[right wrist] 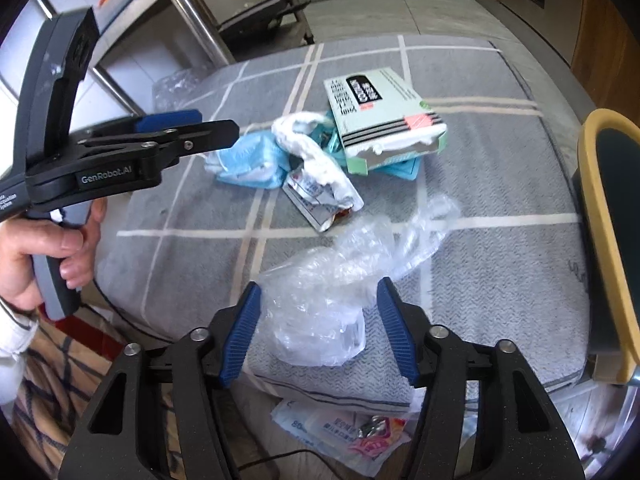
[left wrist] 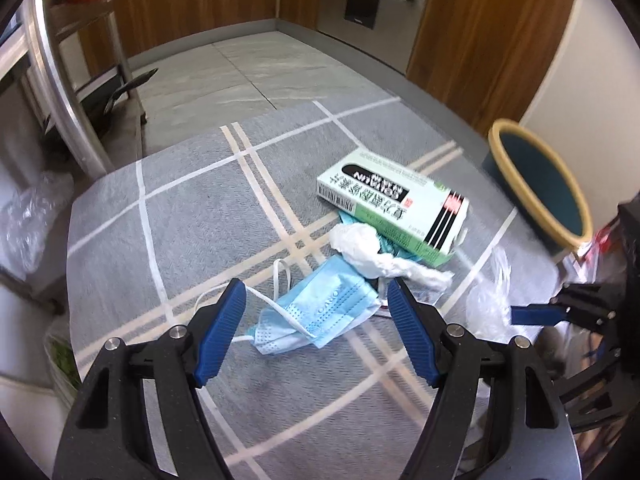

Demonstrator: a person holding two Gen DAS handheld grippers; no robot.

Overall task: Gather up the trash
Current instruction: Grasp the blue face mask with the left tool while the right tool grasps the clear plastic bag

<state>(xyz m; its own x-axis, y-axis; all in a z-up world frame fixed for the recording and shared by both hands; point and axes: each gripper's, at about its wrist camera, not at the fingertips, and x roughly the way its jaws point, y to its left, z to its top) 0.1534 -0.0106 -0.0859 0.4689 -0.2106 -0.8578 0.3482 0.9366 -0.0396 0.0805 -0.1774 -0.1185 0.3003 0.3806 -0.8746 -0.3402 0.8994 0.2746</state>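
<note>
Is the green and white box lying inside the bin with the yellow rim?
No, the green and white box lies on the grey mat beside the crumpled tissue, outside the bin.

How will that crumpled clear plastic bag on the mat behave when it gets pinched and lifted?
The clear plastic bag is thin and crinkled, so it probably collapses limply and weighs almost nothing. Its glossy film may slip from the right tongs.
</note>
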